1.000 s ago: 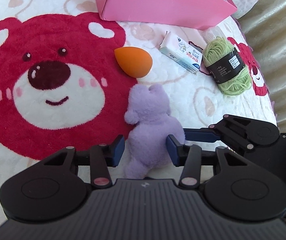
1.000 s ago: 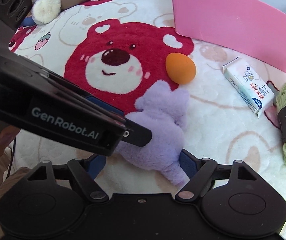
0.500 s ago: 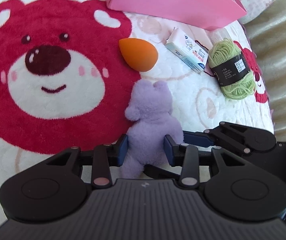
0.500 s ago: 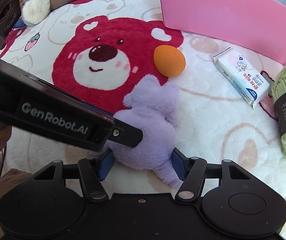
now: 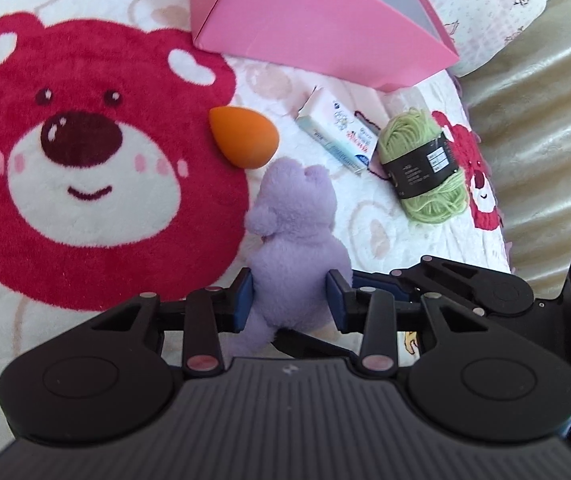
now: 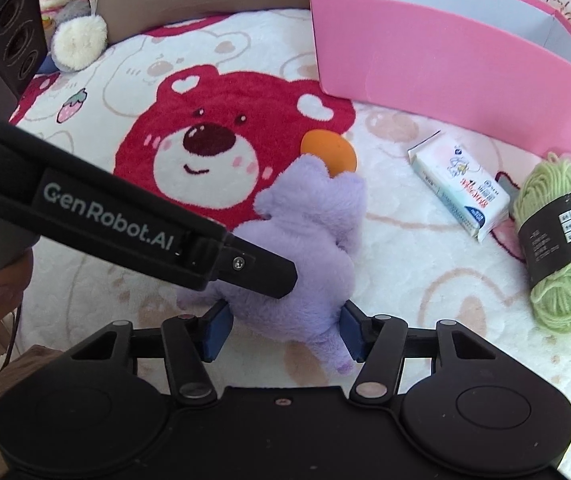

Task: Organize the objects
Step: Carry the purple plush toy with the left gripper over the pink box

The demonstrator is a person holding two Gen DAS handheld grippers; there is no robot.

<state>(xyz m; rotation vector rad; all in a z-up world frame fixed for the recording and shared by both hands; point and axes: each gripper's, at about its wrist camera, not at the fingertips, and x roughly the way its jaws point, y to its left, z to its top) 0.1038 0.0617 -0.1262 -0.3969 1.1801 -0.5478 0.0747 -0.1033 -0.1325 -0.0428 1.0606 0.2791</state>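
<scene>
Left wrist: both grippers (image 5: 290, 300) (image 6: 281, 330) now clamp the purple plush (image 5: 293, 240) (jaws formerly apart).

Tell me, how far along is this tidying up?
Nothing looks put away yet: the pink box shows only bare inside walls. In hand: both the left gripper and right gripper clamp the purple plush. Orange sponge, tissue pack and green yarn remain.

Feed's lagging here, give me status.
Both grippers, left and right, shut on purple plush. Pink box open ahead. Orange sponge touching plush's head.
</scene>
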